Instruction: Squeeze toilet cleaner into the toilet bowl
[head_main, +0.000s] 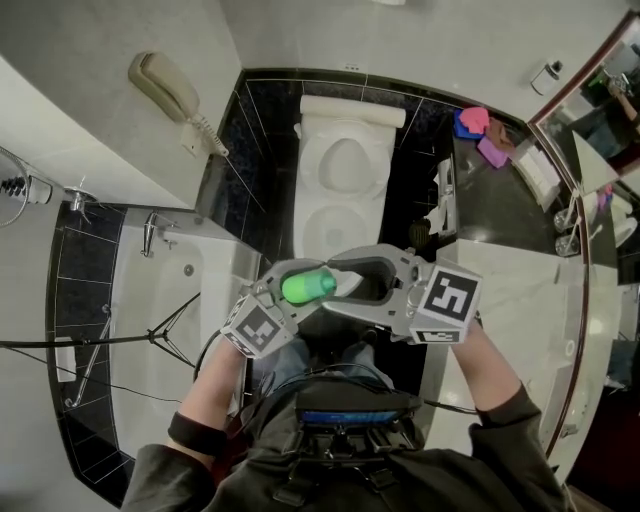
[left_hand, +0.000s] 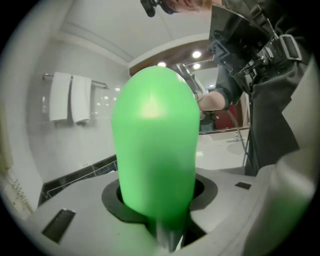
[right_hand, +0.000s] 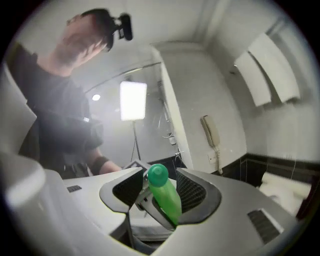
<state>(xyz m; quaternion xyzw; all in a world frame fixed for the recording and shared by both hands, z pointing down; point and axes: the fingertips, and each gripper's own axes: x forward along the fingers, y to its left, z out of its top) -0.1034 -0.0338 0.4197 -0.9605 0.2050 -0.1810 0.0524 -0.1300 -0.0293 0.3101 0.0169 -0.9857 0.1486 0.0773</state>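
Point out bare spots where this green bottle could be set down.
The white counter right of the toilet is bare. The tub rim nearest the toilet is free. The dark shelf beyond the counter is crowded at the back with pink and purple things.

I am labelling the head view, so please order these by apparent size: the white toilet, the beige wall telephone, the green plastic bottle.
1. white ceramic toilet, clearly largest.
2. beige wall telephone.
3. green plastic bottle, smallest as seen, though it is nearer the camera and only partly visible, so this place is less sure.
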